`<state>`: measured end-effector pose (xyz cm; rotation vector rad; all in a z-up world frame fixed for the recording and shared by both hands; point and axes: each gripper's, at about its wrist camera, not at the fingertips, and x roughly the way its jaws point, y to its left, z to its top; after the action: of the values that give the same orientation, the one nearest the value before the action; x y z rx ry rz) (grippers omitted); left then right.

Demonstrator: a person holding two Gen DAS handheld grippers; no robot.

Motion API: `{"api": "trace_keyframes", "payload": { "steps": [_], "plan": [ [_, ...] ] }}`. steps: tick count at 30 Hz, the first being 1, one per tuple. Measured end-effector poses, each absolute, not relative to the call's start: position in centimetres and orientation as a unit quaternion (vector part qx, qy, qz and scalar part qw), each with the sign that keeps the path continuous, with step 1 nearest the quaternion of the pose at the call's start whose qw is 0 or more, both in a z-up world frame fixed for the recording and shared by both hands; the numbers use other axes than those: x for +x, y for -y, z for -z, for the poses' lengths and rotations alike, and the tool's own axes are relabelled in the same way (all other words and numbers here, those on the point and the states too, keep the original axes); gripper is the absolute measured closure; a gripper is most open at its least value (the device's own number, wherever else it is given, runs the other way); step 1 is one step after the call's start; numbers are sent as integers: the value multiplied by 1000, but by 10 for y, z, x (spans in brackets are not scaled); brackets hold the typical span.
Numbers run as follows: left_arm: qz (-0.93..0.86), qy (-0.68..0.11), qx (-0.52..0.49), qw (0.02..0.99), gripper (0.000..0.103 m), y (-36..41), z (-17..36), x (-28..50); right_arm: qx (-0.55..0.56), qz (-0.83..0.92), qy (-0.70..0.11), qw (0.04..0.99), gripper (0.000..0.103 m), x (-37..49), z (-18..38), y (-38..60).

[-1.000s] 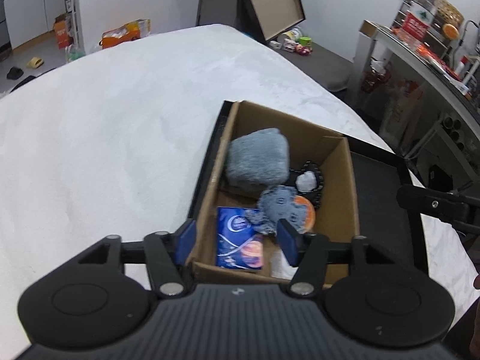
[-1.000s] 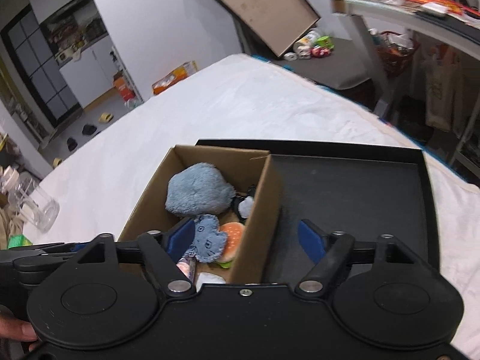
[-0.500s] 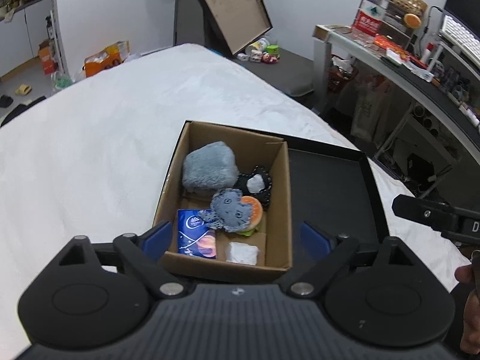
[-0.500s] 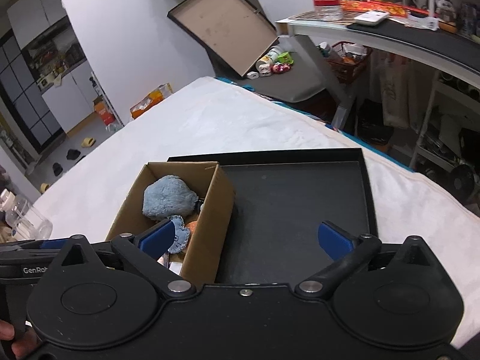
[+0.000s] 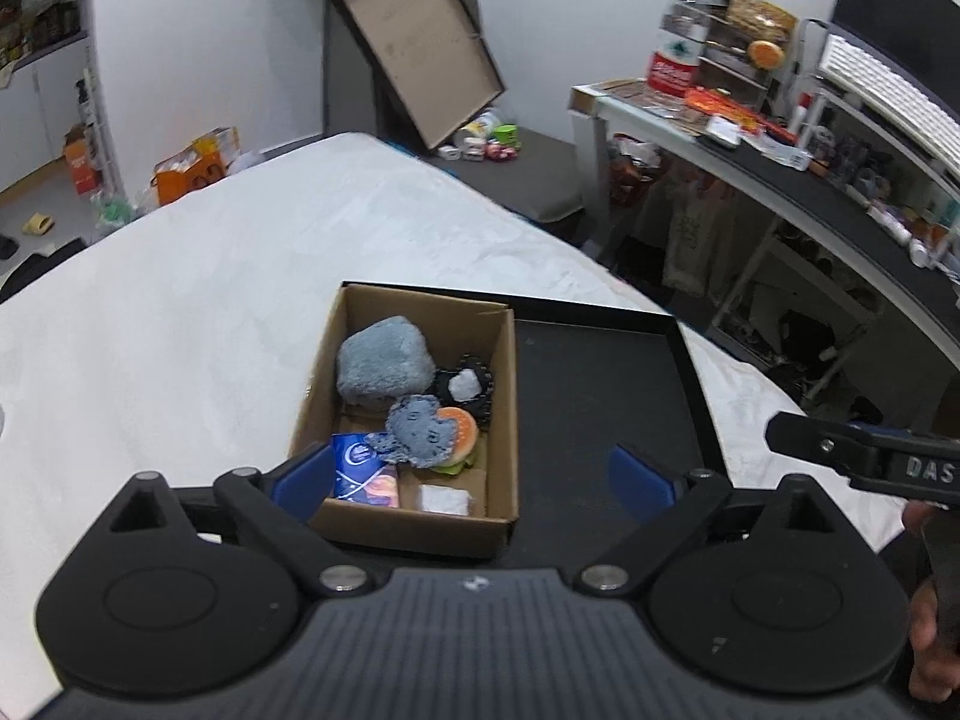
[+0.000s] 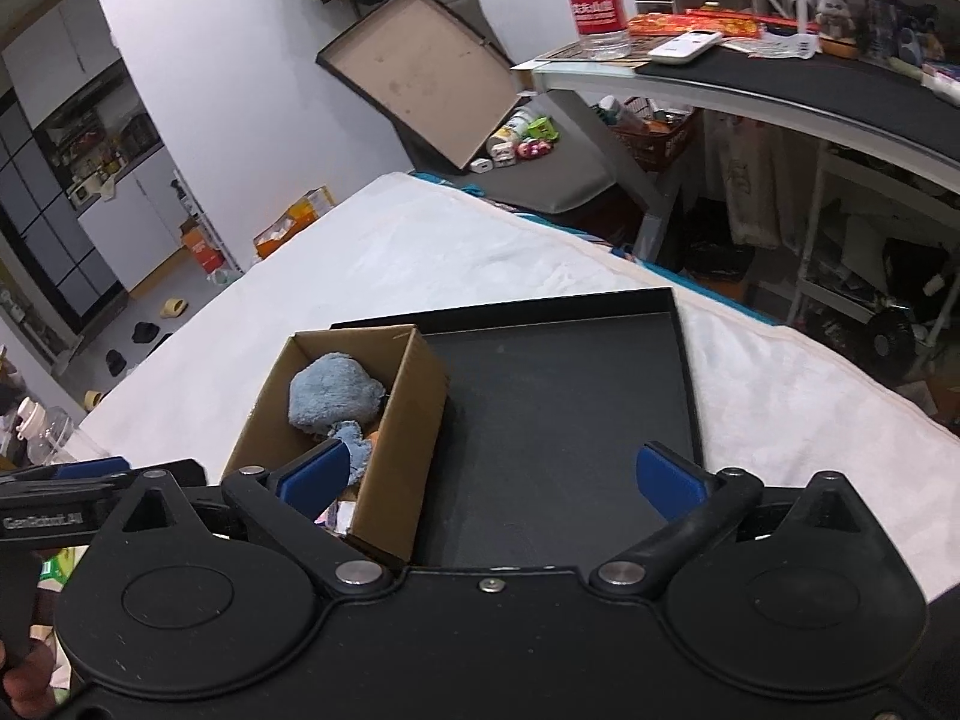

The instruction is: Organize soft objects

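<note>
A white bedspread (image 5: 180,312) covers the wide surface, and on it sits a shallow black tray (image 5: 600,384). In the left part of that tray stands an open cardboard box (image 5: 504,420), its right wall running along the bare tray floor.

Inside the box, from far to near: a grey-blue plush lump (image 5: 384,363) against the back left, a black frilled toy with a white centre (image 5: 465,387) just to its right, then a flat blue-grey felt creature (image 5: 417,429) lying partly over a plush hamburger (image 5: 459,435). A dark blue packet (image 5: 363,471) lies in the near left corner, and a small white wad (image 5: 444,501) sits in the near right corner.

The left gripper (image 5: 471,477) hangs above and in front of the box's near end, tilted downward. Its jaws have just been opening and now stand spread wide, with nothing pinched; the box's near wall shows in the gap between the blue pads, untouched.

The right gripper (image 6: 492,474) hangs over the tray's near edge, likewise spread wide after opening, gripping nothing. Its left pad appears in front of the box's near end, its right pad over the bare tray floor.
</note>
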<state>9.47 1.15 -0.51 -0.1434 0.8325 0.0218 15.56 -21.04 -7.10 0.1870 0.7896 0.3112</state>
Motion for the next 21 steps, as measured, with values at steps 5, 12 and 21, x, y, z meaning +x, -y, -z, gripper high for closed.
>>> {"api": "trace_keyframes", "payload": {
  "steps": [5, 12, 21],
  "plan": [
    [-10, -388, -73, 919, 0, -8, -5, 84, 86, -137, -382, 910, 0, 146, 64, 215],
    [-3, -377, -58, 925, 0, -4, -16, 69, 89, -117, -367, 919, 0, 130, 50, 224],
    [6, -370, -59, 927, 0, -7, -23, 48, 94, -119, -368, 918, 0, 112, 42, 224]
  ]
}}
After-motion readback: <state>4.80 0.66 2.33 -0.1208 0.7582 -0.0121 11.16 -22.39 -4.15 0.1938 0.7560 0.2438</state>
